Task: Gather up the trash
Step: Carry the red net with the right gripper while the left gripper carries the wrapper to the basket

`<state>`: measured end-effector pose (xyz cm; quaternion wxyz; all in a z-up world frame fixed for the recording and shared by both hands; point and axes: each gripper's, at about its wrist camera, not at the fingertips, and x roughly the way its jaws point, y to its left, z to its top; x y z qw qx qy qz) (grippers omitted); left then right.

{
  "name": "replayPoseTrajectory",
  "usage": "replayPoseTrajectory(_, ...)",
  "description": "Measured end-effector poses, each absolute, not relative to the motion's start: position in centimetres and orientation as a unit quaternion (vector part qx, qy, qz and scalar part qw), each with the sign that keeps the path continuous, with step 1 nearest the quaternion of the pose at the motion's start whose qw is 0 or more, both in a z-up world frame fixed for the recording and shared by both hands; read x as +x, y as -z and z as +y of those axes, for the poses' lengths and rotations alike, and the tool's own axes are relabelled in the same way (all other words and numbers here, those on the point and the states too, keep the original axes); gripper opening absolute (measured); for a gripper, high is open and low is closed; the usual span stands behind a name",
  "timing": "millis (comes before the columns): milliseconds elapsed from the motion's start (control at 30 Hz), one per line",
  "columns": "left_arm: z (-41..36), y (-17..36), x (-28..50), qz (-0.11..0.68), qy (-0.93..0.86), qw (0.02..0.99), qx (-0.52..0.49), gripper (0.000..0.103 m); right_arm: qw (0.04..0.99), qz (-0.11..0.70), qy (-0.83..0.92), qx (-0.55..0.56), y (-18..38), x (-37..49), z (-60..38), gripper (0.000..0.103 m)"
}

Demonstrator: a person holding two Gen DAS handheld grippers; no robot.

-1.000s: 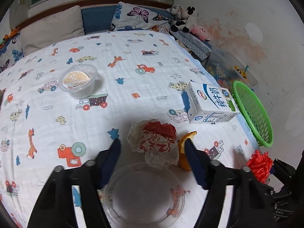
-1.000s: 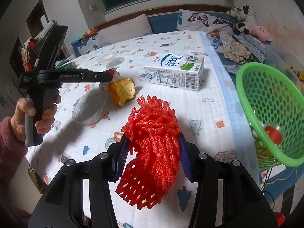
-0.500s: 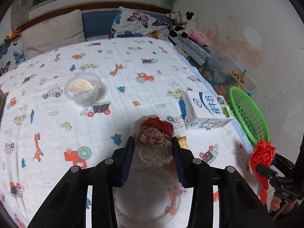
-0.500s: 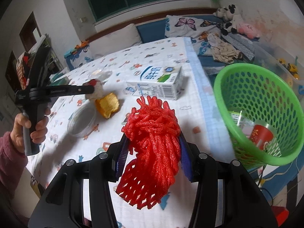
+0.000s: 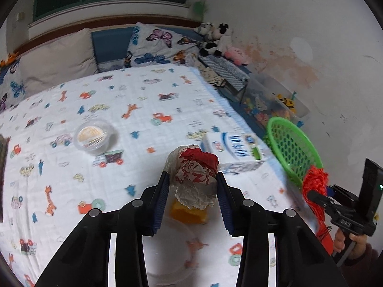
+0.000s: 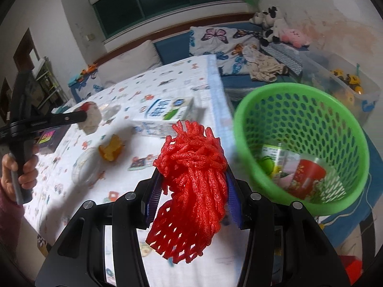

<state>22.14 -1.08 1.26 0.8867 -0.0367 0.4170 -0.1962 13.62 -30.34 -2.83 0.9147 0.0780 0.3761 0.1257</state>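
Observation:
My left gripper (image 5: 192,175) is shut on a crumpled red-and-white paper wrapper (image 5: 196,165), held just above the bed. An orange peel (image 5: 189,211) and a clear plastic lid (image 5: 167,246) lie under it. My right gripper (image 6: 192,172) is shut on a red foam net (image 6: 194,191), at the bed's edge just left of the green basket (image 6: 299,91). The basket holds a red cup (image 6: 308,174) and some packaging. A milk carton (image 6: 165,114) lies on the bed beyond the net. A clear lidded cup (image 5: 93,137) stands further left on the sheet.
The bed has a cartoon-print sheet (image 5: 134,100), with pillows (image 5: 57,59) at its head. Plush toys (image 5: 215,40) and a clear bin of toys (image 5: 275,105) line the wall past the basket. A dark box (image 6: 47,138) sits on the bed near the person's hand (image 6: 24,172).
My left gripper closed on the wrapper and lifted it off the bed. My right gripper carried the red net toward the green basket, which now looms larger on the right.

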Motion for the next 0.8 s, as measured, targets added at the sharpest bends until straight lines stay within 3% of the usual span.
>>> replayPoseTrajectory(667,-10.8,-3.5,22.8,0.405,0.267,0.874,0.012,0.039,0.920,0.379,-0.011,0.103,2.9,18.3,-41.0,0.052)
replayPoseTrajectory(800,-12.6,-3.7,22.9,0.404,0.278,0.871,0.020,0.039,0.919,0.378,0.003,0.111,3.1,18.9,-42.1,0.064)
